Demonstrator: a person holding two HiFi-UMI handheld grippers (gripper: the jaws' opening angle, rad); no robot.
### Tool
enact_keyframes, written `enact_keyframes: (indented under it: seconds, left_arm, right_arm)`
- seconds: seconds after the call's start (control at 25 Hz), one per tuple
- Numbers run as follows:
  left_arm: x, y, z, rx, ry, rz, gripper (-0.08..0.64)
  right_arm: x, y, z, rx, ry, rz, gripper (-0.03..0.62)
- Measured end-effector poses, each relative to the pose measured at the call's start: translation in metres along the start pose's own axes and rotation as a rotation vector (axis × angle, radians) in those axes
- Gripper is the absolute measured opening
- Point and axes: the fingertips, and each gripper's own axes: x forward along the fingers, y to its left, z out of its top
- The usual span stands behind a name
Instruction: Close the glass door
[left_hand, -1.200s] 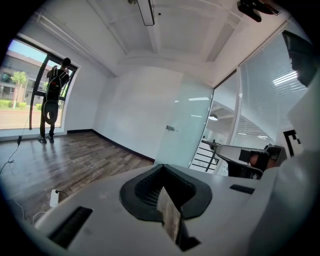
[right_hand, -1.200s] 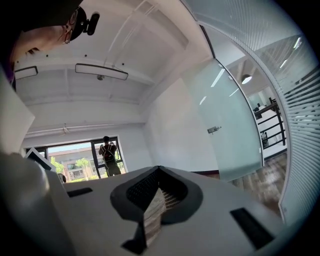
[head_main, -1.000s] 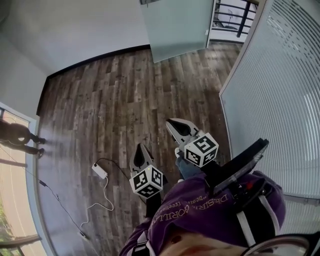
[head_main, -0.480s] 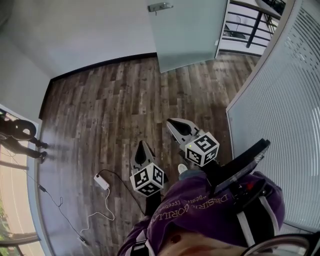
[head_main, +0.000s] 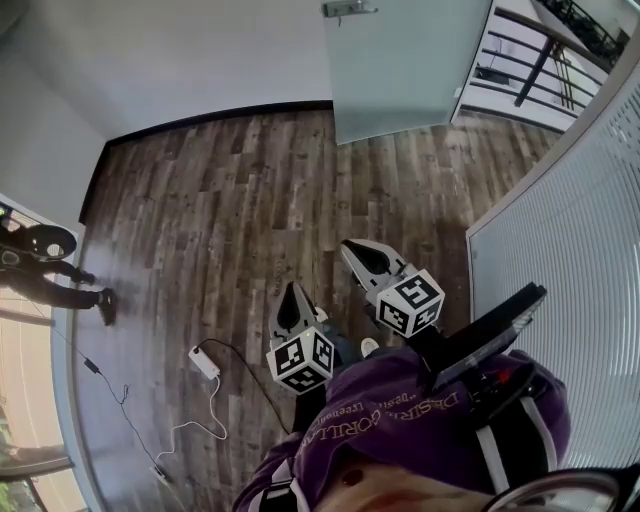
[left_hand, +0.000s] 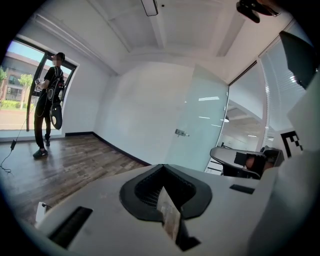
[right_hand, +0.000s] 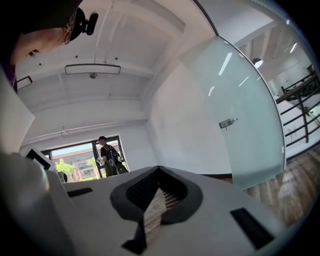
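Step in hand, as I judge it: approach. No contact with the door yet.

- Glass door (head_main: 400, 62) stands ajar at the far end of the wood floor (head_main: 230, 200), well apart from both grippers. Its handle (head_main: 349, 8) sits at the very top edge of the head view.
- Left gripper (head_main: 291, 288): jaws clenched together, nothing between them. Its own view shows them meeting in 1 seam.
- Right gripper (head_main: 348, 244): jaws likewise pressed together and empty. It is a little ahead of the left and points toward the door.

Next move, my estimate: close the gap to the door, put 1 closed jaw tip against the panel or the handle, and push along the swing. A flat push needs no grip, but smooth glass could let the tip slide.

Hard to make out:
- Door top and hinge edge are cut off in the head view, so I cannot tell the swing direction.
- No latch or frame on the closing side is visible.
- Railing (head_main: 530, 60) shows beyond the opening, and the slatted partition (head_main: 570, 250) on the right hides the rest.
- White charger (head_main: 203, 362) and its cable lie on the floor beside the person, off the path.
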Motion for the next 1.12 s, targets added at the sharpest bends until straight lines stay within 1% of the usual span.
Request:
enact_keyframes:
  seconds: [0.2,0.4,0.52,0.64,0.72,0.88,1.0,1.12]
  left_arm:
    - [0.058,0.034,0.029,0.024,0.004,-0.011,0.000]
    - [0.125,0.078,0.077,0.054,-0.015,-0.019,0.000]
    - [0.158,0.105,0.099,0.052,-0.013,-0.015,0.000]
    - [0.187,0.124,0.115,0.059,-0.002,-0.025,0.000]
    - [0.209,0.134,0.123,0.057,0.010,-0.037,0.000]
    - [0.246,0.140,0.124,0.011,0.040,-0.077,0.000]
    - [0.268,0.137,0.123,0.020,0.057,-0.109,0.000]
    - [0.293,0.140,0.125,0.020,0.068,-0.112,0.000]
  right_arm:
    - [0.068,-0.018,0.009,0.011,-0.013,-0.018,-0.003]
    - [0.159,-0.027,0.031,-0.008,-0.032,0.003,-0.003]
    - [0.203,-0.031,0.043,-0.007,-0.043,0.002,-0.003]
    - [0.240,-0.041,0.048,0.004,-0.042,-0.018,-0.003]
    - [0.263,-0.049,0.048,0.013,-0.037,-0.031,-0.003]
    - [0.292,-0.064,0.040,0.026,-0.014,-0.051,-0.003]
    - [0.308,-0.077,0.038,0.038,-0.005,-0.073,-0.003]
    - [0.328,-0.095,0.041,0.037,-0.004,-0.080,-0.003]
